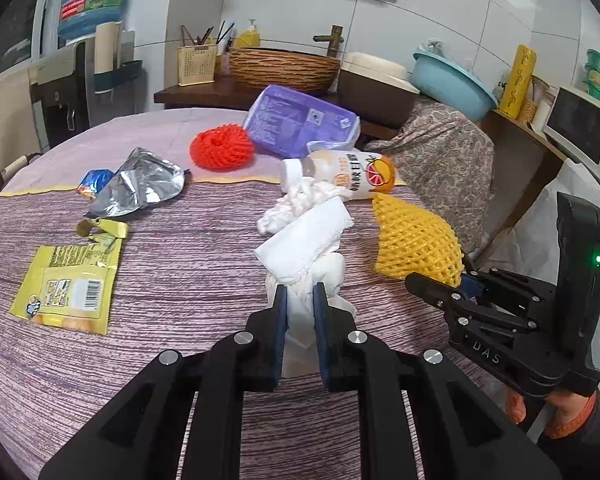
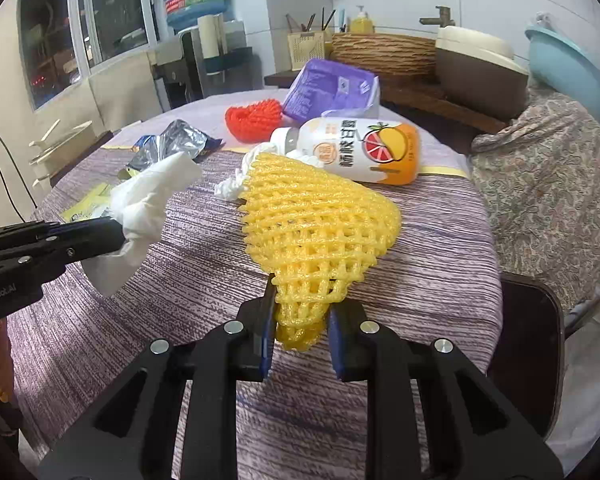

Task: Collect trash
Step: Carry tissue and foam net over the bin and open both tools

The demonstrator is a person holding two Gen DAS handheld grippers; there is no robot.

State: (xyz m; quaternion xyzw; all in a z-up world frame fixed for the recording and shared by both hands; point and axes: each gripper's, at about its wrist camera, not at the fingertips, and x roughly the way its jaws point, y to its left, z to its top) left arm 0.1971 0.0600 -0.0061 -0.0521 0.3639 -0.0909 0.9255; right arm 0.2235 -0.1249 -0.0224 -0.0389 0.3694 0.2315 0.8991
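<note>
Left gripper clamped on white tissue between its jaws, right gripper pinching yellow foam net by its lower corner; only left view shows yellow snack wrapper, left of the jaws.

"DAS" on right gripper, "enRobot.AI" on left gripper

My left gripper pinches a white tissue over the purple tablecloth — at my right, the right gripper holds a yellow foam net — both lifted
</note>
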